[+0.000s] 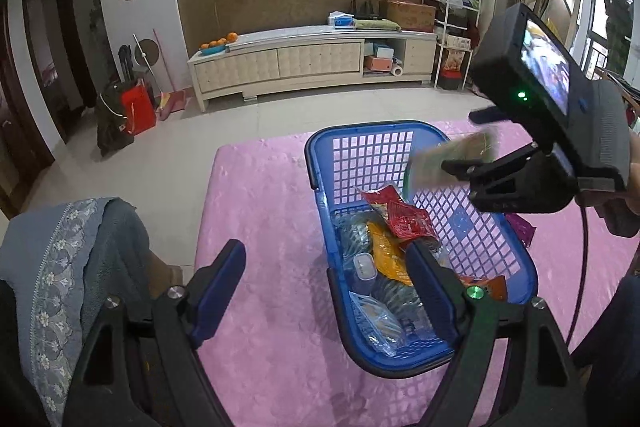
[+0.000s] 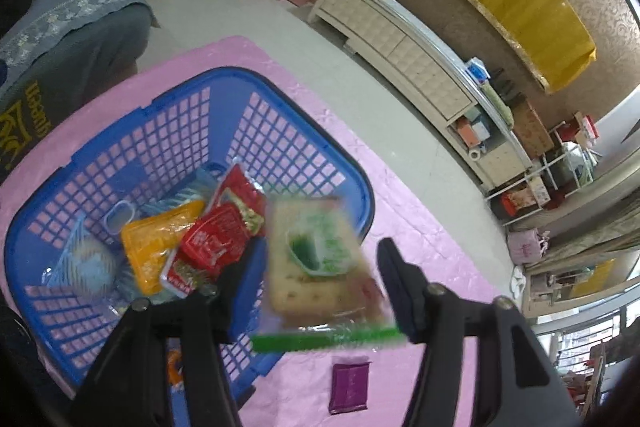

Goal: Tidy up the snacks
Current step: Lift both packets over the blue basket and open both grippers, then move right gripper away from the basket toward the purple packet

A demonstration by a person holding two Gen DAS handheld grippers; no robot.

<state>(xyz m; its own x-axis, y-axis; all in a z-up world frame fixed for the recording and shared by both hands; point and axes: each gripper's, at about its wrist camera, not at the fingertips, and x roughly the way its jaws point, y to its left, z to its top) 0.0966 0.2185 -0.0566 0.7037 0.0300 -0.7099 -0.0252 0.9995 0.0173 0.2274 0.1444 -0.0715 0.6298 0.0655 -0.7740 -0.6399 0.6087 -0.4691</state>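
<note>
1. We saw the blue basket [image 2: 356, 187] on the pink counter [image 1: 272, 195], already holding snacks.
2. The blurred cracker packet [image 2: 316, 263] lay between the right gripper [image 2: 320, 291] fingers, which stood apart (apparently released); it could miss the rim.
3. The left gripper [image 1: 328, 283] gaped empty.
4. A purple packet [image 2: 349, 383] waited outside.

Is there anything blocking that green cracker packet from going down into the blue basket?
Nothing visible blocks it. The cracker packet is blurred between the open fingers of the right hand-held gripper, over the blue basket near its rim. The basket's top is open; below lie only the red packet and orange packet already inside.
</note>
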